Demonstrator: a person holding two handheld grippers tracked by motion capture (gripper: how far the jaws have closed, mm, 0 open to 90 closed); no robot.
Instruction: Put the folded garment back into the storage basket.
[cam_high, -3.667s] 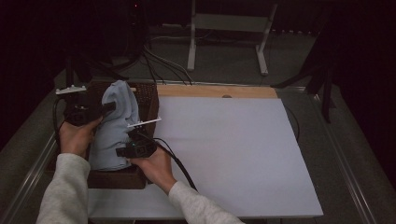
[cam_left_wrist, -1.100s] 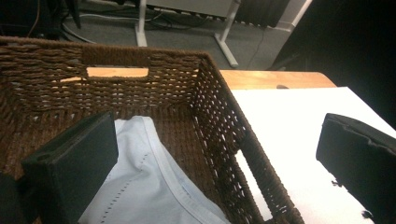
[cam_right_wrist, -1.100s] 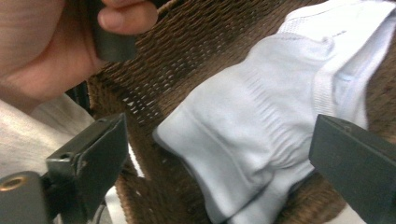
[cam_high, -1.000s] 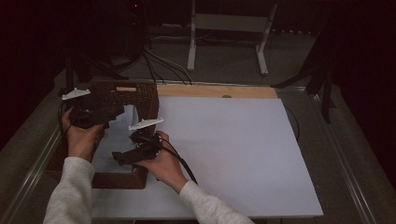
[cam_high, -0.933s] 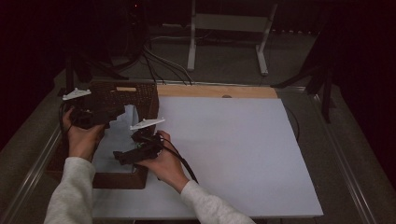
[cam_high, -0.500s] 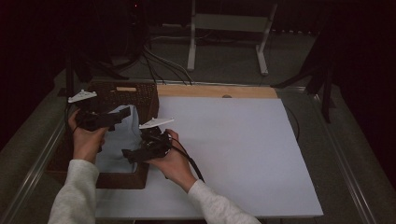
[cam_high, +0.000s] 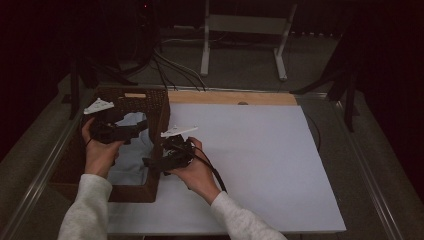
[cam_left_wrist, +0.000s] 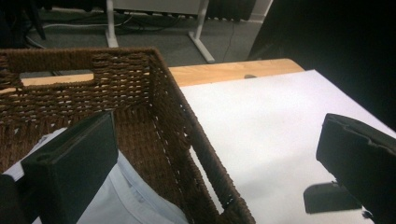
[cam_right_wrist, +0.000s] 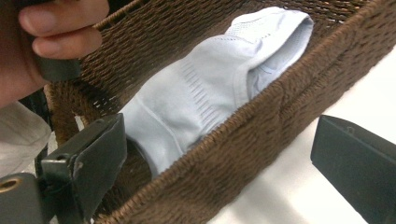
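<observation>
The place reads as a lab or recording workroom rather than a home. A plain white sheet (cam_high: 250, 160) covers the desk (cam_high: 232, 97), whose wooden edge shows along the far side. Behind it, in the upper middle of the frame, loose cables (cam_high: 167, 57) run over a grey carpeted floor (cam_high: 240, 65) beside a metal stand's white legs (cam_high: 240, 30). Dark surroundings close in at the upper left and right.
</observation>
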